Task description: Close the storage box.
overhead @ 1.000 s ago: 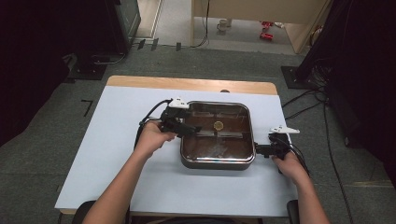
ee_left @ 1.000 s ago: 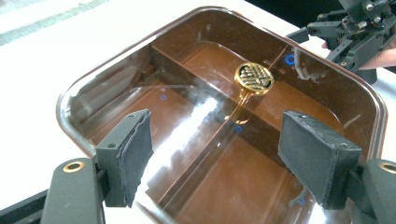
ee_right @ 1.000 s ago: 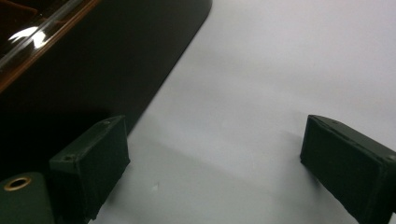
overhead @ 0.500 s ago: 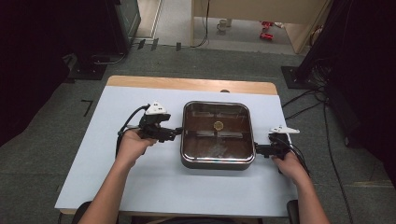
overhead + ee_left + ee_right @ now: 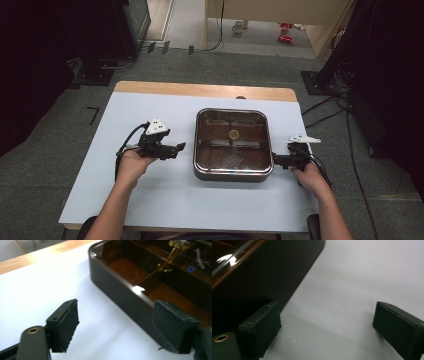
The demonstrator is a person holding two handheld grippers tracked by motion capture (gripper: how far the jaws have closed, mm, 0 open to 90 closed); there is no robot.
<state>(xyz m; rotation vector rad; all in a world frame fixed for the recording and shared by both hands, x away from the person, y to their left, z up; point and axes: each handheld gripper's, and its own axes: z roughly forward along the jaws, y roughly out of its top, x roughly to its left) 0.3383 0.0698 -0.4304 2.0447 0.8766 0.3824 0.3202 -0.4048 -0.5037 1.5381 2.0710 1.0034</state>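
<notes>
Both hand-held grippers gape empty: left hand-held gripper [image 5: 179, 148] beside the square dark glass-lidded pan [image 5: 232, 144], right hand-held gripper [image 5: 276, 161] at its opposite wall, flanking it, likely for a two-sided lift.

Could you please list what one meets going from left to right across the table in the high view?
Left tool → square pan → right tool, all on the white table.

Each hand-held gripper, left [image 5: 175, 148] and right [image 5: 276, 160], is black with a grey three-cornered plate, a black cable, and dark padded jaws. Bare forearms, no sleeves.
</notes>
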